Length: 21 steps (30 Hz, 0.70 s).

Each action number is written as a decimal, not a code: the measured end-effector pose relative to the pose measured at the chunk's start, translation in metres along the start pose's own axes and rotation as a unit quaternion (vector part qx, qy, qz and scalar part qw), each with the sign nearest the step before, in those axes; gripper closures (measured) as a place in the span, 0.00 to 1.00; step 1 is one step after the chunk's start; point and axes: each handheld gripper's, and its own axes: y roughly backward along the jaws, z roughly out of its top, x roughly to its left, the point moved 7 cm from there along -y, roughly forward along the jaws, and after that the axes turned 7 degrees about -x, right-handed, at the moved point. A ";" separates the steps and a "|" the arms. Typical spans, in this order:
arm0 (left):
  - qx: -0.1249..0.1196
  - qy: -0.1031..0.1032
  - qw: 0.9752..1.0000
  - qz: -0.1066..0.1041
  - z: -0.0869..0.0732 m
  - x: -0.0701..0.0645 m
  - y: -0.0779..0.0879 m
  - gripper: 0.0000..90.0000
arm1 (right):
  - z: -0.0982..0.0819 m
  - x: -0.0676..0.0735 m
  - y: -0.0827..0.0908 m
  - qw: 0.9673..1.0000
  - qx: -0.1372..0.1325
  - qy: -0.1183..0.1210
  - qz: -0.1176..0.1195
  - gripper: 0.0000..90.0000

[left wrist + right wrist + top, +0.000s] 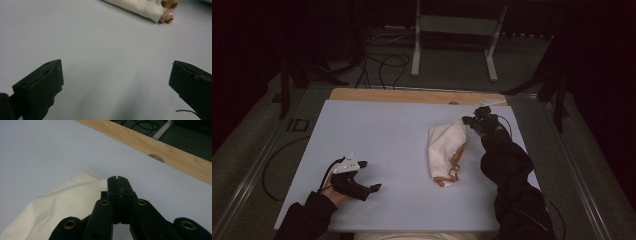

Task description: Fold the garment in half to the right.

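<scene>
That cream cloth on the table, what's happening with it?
A person holds a gripper in each hand at a pale blue table. The right gripper, jaws shut, is at the far corner of the cream cloth, apparently pinching it, though the grip itself is hard to see. The left gripper rests apart, jaws open and empty.

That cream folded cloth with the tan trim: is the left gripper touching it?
Apart. In the left gripper view, the left gripper has wide-open jaws over bare table, with the cream cloth far beyond them.
</scene>
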 end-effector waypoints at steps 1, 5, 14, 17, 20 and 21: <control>-0.001 -0.001 1.000 0.002 0.000 0.001 0.001 0.00 | -0.001 -0.004 0.001 1.000 0.002 0.001 -0.007 1.00; -0.004 0.000 1.000 0.010 0.001 0.003 0.001 0.00 | -0.012 -0.017 -0.002 1.000 0.018 -0.010 -0.021 1.00; -0.014 0.005 1.000 0.012 0.001 0.005 0.003 0.00 | -0.042 -0.034 -0.016 0.998 0.049 -0.038 -0.032 1.00; -0.019 0.008 1.000 0.016 0.002 0.007 0.004 0.00 | -0.049 -0.036 -0.020 0.997 0.057 -0.042 -0.034 1.00; -0.018 0.009 1.000 0.021 0.000 0.009 0.004 0.00 | -0.055 -0.038 -0.024 0.996 0.065 -0.042 -0.038 1.00; -0.018 0.009 1.000 0.021 0.000 0.009 0.004 0.00 | -0.057 -0.038 -0.025 0.996 0.067 -0.043 -0.040 1.00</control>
